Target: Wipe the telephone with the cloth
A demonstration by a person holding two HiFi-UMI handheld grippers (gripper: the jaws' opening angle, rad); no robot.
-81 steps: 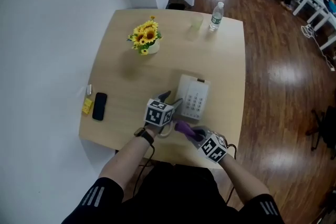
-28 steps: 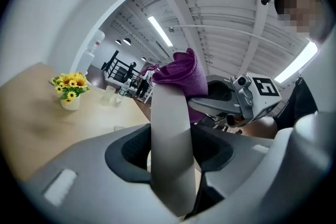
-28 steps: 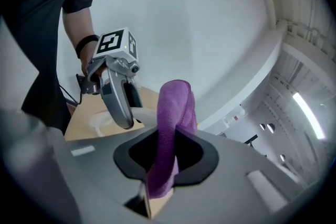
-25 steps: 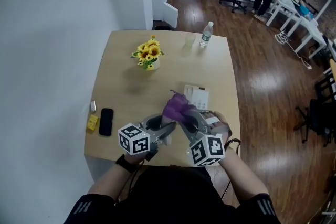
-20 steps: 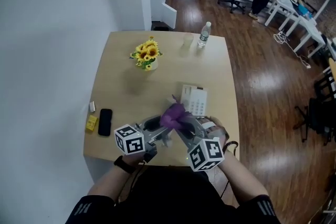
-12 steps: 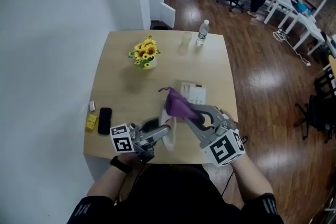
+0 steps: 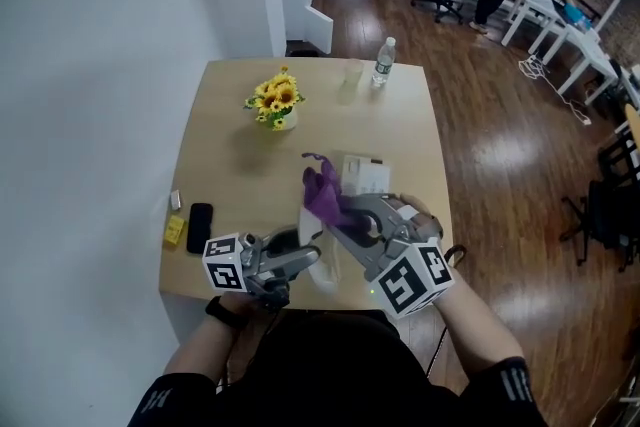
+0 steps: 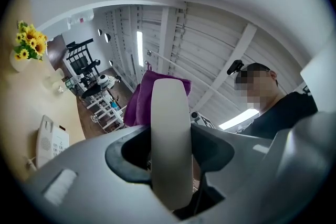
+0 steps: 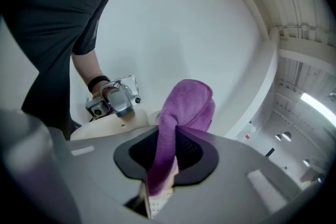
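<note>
My left gripper (image 7: 306, 261) is shut on the white telephone handset (image 7: 325, 273), held up over the table's near edge; the handset (image 8: 170, 149) stands clamped between the jaws in the left gripper view. My right gripper (image 7: 337, 217) is shut on the purple cloth (image 7: 321, 190), whose bunched end sticks up from the jaws in the right gripper view (image 9: 181, 123). The cloth sits at the handset's upper end; whether they touch I cannot tell. The white telephone base (image 7: 366, 174) lies on the table just beyond, partly hidden by the cloth.
On the wooden table (image 7: 230, 130) stand a vase of sunflowers (image 7: 270, 101), a water bottle (image 7: 381, 63) and a clear cup (image 7: 350, 73) at the far side. A black phone (image 7: 199, 214) and a yellow item (image 7: 173, 231) lie near the left edge.
Three seconds ago both grippers were low at the telephone; since then the handset and cloth have been raised. In the last half second the right gripper drew nearer, bringing the cloth to the handset's top.
</note>
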